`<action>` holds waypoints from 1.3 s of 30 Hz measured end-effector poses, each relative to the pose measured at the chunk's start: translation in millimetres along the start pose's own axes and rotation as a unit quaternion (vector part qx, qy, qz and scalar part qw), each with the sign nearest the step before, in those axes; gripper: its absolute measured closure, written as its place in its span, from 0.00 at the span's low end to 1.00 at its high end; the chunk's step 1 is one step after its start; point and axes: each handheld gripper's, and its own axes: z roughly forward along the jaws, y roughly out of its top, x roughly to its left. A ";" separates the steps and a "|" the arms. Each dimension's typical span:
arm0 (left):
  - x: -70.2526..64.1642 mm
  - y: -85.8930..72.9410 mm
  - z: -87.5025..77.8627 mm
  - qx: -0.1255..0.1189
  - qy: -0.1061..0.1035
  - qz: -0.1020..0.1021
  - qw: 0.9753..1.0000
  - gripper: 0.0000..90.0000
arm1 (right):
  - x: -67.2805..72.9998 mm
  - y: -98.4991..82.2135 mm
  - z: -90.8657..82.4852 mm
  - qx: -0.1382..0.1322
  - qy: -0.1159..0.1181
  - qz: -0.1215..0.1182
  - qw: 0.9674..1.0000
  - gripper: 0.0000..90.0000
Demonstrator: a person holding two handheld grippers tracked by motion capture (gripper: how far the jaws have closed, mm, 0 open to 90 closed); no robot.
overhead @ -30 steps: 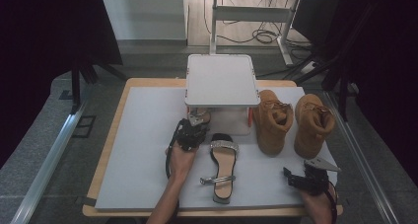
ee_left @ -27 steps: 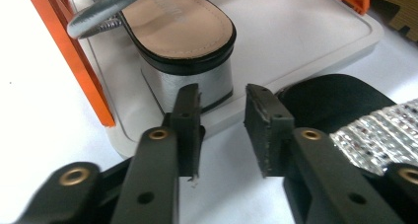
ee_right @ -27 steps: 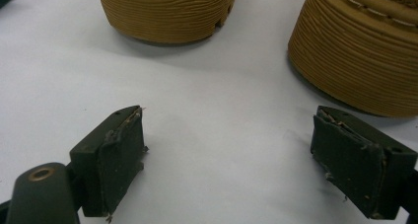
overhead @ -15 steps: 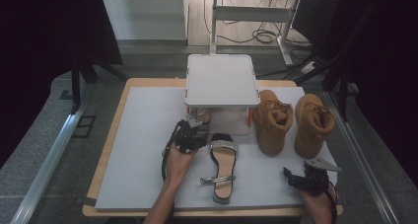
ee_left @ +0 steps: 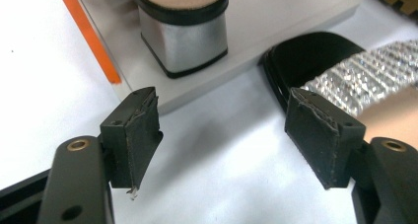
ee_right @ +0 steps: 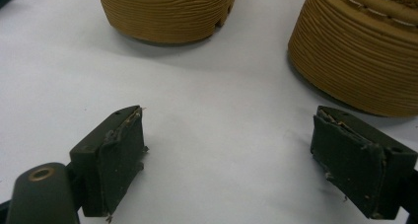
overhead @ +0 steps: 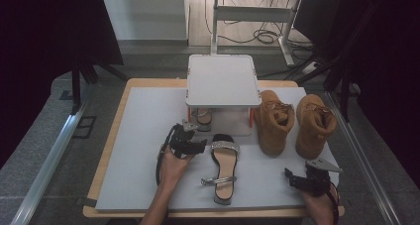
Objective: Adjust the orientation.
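Note:
A black sandal with a silver block heel (ee_left: 190,41) lies on the lower tray (ee_left: 276,31) of a small white shelf (overhead: 223,79). It also shows under the shelf top (overhead: 203,117). Its mate (overhead: 225,160), with a glittering strap (ee_left: 365,76), lies on the white mat. My left gripper (overhead: 192,131) points at the shelf, just short of the heel. Its jaws (ee_left: 222,130) have just been opening and hold nothing. My right gripper (overhead: 299,175) rests at the front right, open (ee_right: 229,155) and bare, behind the heels of two tan boots (ee_right: 167,12) (ee_right: 365,61).
The boots (overhead: 272,123) (overhead: 312,123) stand upright to the right of the shelf. An orange shelf leg (ee_left: 86,34) stands left of the heel. The white mat (overhead: 143,136) covers a wooden table, with dark floor and a metal rail around it.
The left gripper has drawn back slightly from the shelf toward the person. The right hand has stayed put.

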 end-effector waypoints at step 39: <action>16.8 -55.3 -33.4 0.008 -0.021 -0.003 1.000 0.79 | 0.1 0.0 0.0 0.000 0.000 0.000 1.000 0.14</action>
